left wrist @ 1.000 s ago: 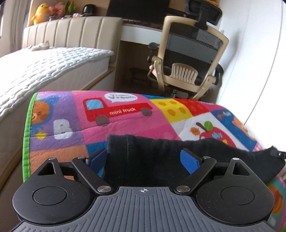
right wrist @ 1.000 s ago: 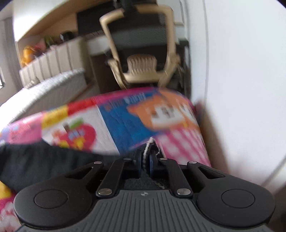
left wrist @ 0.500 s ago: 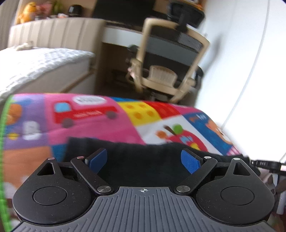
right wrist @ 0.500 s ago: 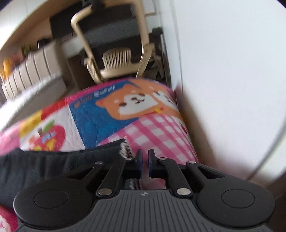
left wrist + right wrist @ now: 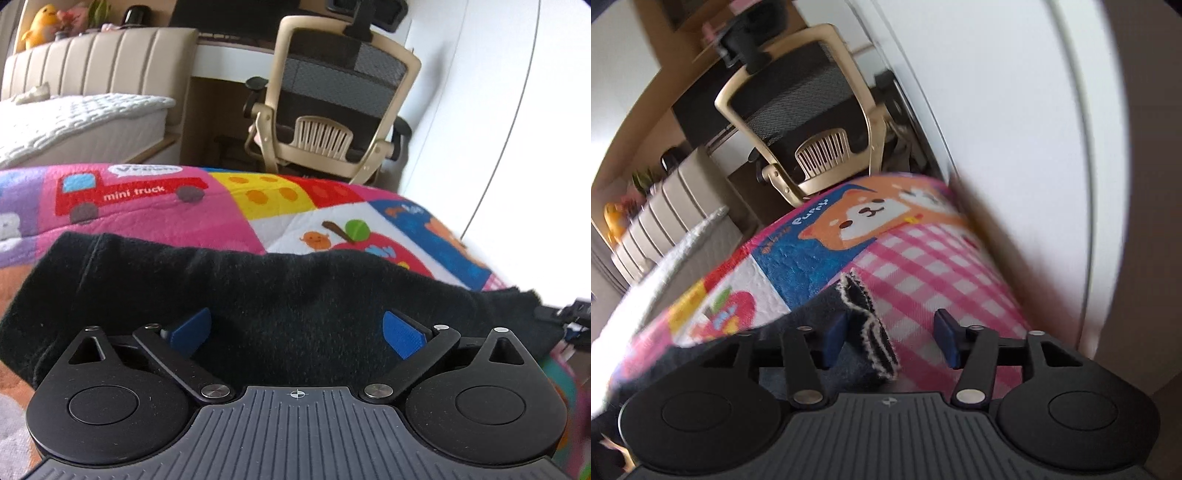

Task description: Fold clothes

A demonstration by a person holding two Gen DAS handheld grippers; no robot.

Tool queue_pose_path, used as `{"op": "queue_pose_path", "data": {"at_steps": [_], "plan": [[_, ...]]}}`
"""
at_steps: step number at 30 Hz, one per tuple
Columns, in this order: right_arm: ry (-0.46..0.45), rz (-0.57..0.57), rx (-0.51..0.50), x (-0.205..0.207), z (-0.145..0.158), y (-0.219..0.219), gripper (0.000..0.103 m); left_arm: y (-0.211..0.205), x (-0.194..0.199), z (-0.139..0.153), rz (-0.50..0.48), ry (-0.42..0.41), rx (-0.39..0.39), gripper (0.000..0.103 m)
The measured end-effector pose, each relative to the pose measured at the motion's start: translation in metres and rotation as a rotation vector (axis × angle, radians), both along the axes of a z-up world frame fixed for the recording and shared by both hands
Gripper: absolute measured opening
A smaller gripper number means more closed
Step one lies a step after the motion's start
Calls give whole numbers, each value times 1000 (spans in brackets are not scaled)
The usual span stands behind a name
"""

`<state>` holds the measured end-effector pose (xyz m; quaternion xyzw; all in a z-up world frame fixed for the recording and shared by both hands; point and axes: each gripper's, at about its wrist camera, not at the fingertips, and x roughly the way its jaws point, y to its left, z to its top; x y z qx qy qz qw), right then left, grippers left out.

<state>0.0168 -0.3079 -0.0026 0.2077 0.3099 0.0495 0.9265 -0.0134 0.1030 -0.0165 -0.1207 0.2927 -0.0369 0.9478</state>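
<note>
The left gripper [image 5: 297, 328] is hovering level over the black garment [image 5: 258, 288], fingers spread wide and gripping nothing. The right gripper [image 5: 890, 339] is tilting, fingers parted, released beside the frayed edge [image 5: 866, 321]. The garment is lying across the colourful quilt [image 5: 229, 206]

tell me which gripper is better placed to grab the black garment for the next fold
Left: the open left gripper sits centred over the black garment. The open right gripper has only its frayed end by one finger.

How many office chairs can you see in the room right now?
1. A single office chair with a beige frame and dark mesh back stands beyond the far edge of the colourful play mat, at the desk. Others may be out of view.
</note>
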Motion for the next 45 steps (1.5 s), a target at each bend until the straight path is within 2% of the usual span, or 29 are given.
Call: {"op": "queue_pose_path", "data": {"at_steps": [2,11,14,18,19,20,22,26,31,35,39,40,41,42,43,44,45], "plan": [[-5,8,1,3,0,2,65,0,3,-1,-3,-1,1,101],[-14,-43,76,-4,-5,-5,67,6,16,-5,-51,0,-21,101],[-18,-50,92,-5,-5,-5,73,6,22,-5,-73,5,-10,102],[-12,-36,80,-4,-4,-3,74,1,23,-5,-88,12,15,103],[-16,-33,72,-5,-2,-2,71,0,21,-5,-88,13,28,103],[-19,-32,69,-7,0,-2,60,-2,19,-4,-87,15,43,103],[-31,-44,98,-13,8,-7,51,-6,16,-3,-85,22,76,103],[-62,-47,144,-27,25,-16,49,-7,14,-1,-81,27,86,103],[-7,-20,180,-25,21,-16,49,-7,12,0,-81,32,91,103],[18,-11,87,-19,14,-1,49,-8,5,1,-86,33,98,103],[-73,40,-145,3,28,19,49,-4,1,1,-83,23,71,103],[-59,81,-170,12,30,23,49,-4,1,1,-82,22,70,103],[-36,124,-182,22,30,26,47,-4,1,1,-82,22,70,103],[-12,156,-186,28,29,30,40,-4,1,1,-81,21,69,103],[13,183,-187,32,27,33,12,-3,1,1,-80,20,67,103],[37,211,-188,37,26,37,5,-3,1,1,-79,18,65,103],[22,228,-221,35,29,43,4,-2,0,1,-76,15,58,103]]}}
